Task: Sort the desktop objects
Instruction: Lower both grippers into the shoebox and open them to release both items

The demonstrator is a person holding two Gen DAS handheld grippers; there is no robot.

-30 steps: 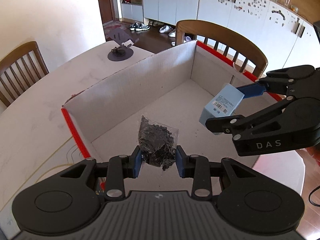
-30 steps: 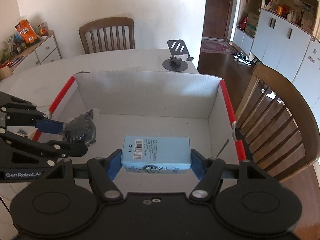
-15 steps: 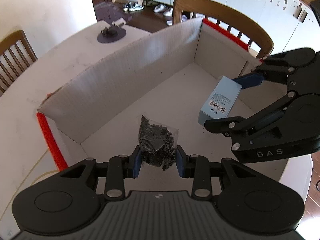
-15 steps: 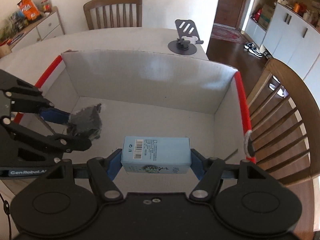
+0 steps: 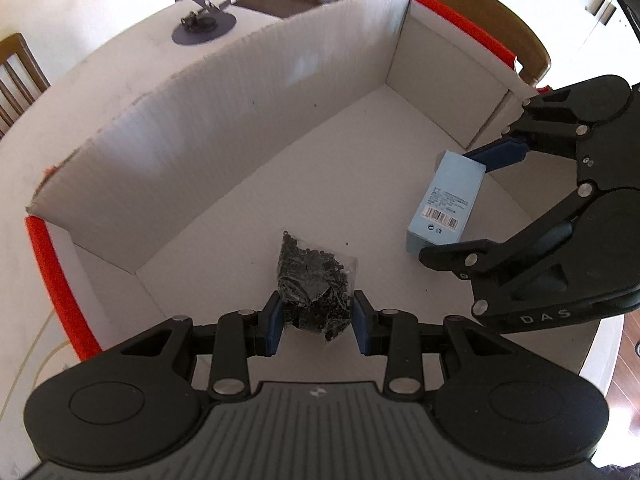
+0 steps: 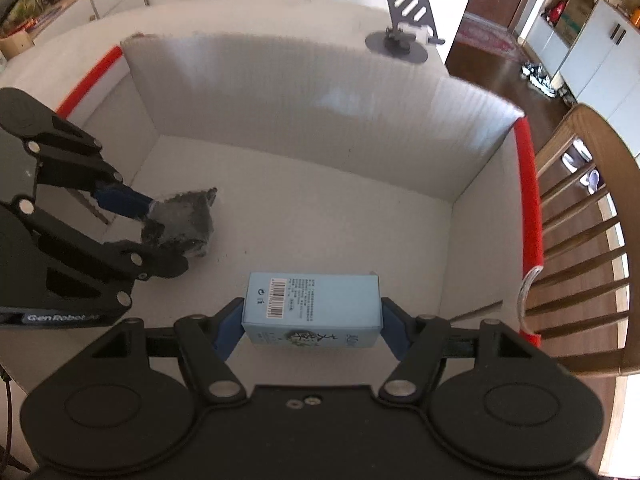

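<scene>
A clear bag of small black pieces [image 5: 314, 284] hangs between the blue pads of my left gripper [image 5: 318, 318], which is shut on it; the same bag [image 6: 184, 220] shows at the left in the right wrist view. My right gripper [image 6: 312, 328] is shut on a light blue carton [image 6: 314, 306] with a barcode, seen also as the carton [image 5: 446, 204] at the right in the left wrist view. Both grippers point steeply down inside a white cardboard box [image 5: 224, 120] with red edges [image 6: 530, 188]. Whether either item touches the box floor, I cannot tell.
The box [image 6: 288, 96] sits on a pale round table [image 5: 80, 92]. A dark phone stand [image 6: 406, 28] rests on the table behind the box. Wooden chairs [image 6: 588, 232] stand close around the table, one just right of the box.
Both grippers have sunk lower into the box and tipped more steeply down, carrying the bag and the carton with them. Their grips look the same.
</scene>
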